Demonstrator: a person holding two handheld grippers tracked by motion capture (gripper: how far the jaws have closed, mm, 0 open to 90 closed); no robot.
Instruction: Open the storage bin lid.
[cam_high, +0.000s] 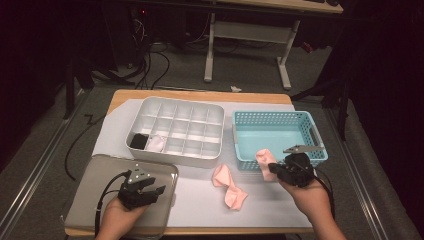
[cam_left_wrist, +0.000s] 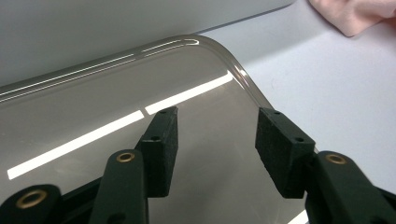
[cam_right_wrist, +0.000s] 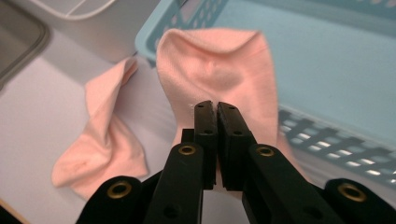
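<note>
- While the right gripper (cam_high: 272, 169) is clamped on a pink sock (cam_right_wrist: 215, 70), its jaws stand pressed together on the fabric, as the right gripper view shows; the sock hangs raised at the near rim of the blue basket (cam_high: 312, 157), at that basket's left front corner.
- Second pink sock (cam_high: 229, 186) lies flat and crumpled on the white mat (cam_high: 200, 200), just left of the basket and apart from the held one.
- Left gripper (cam_high: 152, 189) hovers over the clear lid (cam_high: 95, 175) at the table's near left corner; jaws parted, nothing between the pads (cam_left_wrist: 161, 144). Whether the jaws touch the lid cannot be told.
- White divided organiser (cam_high: 175, 130) sits on the mat left of the basket. Its near-left compartments hold a black item (cam_high: 138, 141) and a white item (cam_high: 156, 143), side by side.
- Basket interior appears bare in the high view.
- Both hands enter from the bottom edge; a cable (cam_high: 102, 197) trails from the left gripper.
</note>
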